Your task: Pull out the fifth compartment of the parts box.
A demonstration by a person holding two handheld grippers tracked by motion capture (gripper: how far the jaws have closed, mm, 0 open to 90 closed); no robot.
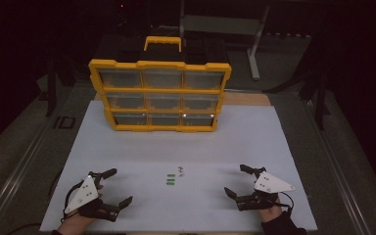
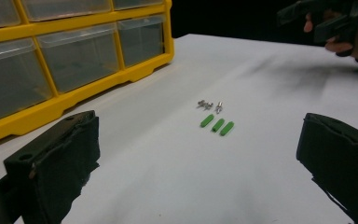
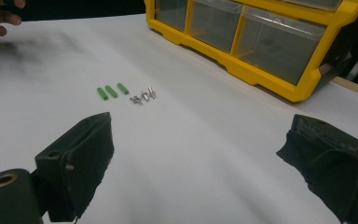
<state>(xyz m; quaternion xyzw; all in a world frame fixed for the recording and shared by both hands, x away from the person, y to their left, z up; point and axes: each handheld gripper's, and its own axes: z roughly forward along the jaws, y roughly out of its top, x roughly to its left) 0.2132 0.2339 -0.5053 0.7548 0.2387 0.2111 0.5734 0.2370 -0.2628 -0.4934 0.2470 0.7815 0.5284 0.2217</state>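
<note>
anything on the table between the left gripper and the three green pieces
Nothing visible. The left gripper is open at the table's near left, and only bare white tabletop lies between its jaws and the green pieces. The small metal screws sit just beyond them, not in the path.

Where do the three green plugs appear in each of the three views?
High view: green plugs low centre, between both hand-held grippers.
Left gripper view: centre, just nearer than the screws.
Right gripper view: upper left, left of the screws.
Shared landmark: yellow drawer organizer.
</note>
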